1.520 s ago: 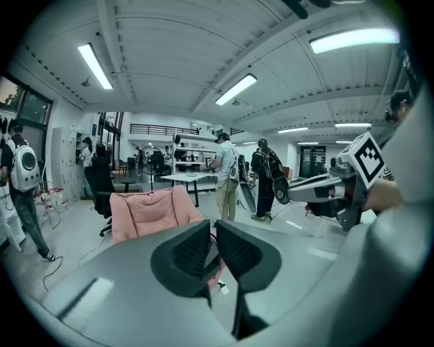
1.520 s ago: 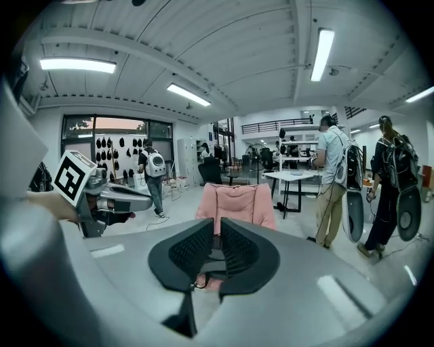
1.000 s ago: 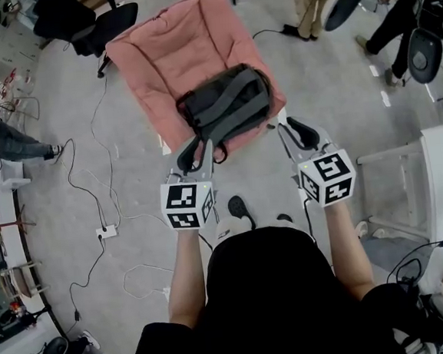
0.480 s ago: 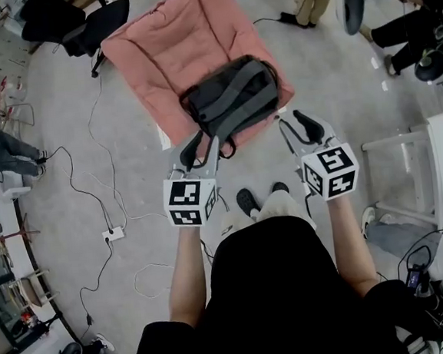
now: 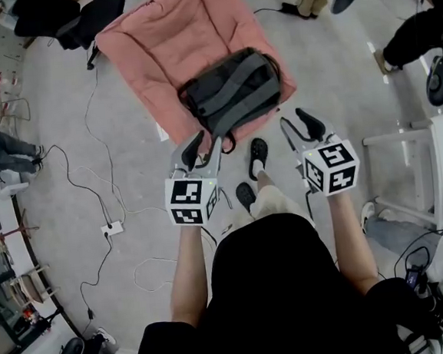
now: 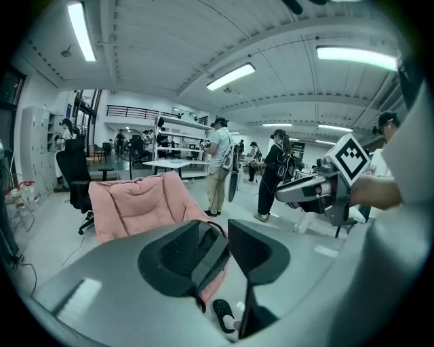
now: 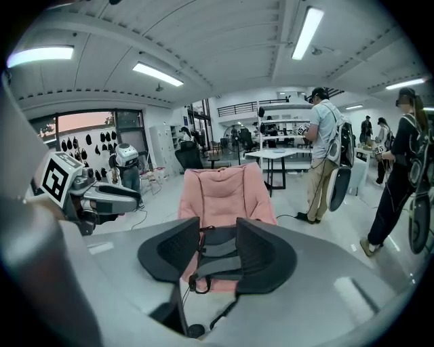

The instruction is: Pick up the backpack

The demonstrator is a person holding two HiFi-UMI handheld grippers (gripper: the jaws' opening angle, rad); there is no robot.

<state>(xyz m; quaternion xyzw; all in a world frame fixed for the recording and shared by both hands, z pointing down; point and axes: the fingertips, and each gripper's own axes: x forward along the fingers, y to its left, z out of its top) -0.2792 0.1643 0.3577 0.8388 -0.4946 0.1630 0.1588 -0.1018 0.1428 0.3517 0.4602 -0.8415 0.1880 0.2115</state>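
Head view: left gripper (image 5: 202, 145) and right gripper (image 5: 298, 124), both empty, jaws just opening wider (a shoe (image 5: 258, 152) has stepped forward); backpack (image 5: 233, 90) lies lengthwise, lower left to upper right.

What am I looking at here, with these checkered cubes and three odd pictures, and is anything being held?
A person, not a robot, holds a hand tool with a two-jaw claw in each hand; the marker cubes are part of the tools. The top-down picture comes from a camera on the person's head: left claw, right claw. The two round pictures come from cameras riding on each claw, looking along its jaws. Ahead, a grey backpack lies on a pink padded chair standing on the floor. Both claws have just been opening and hold nothing; the backpack is beyond them, not between the jaws.
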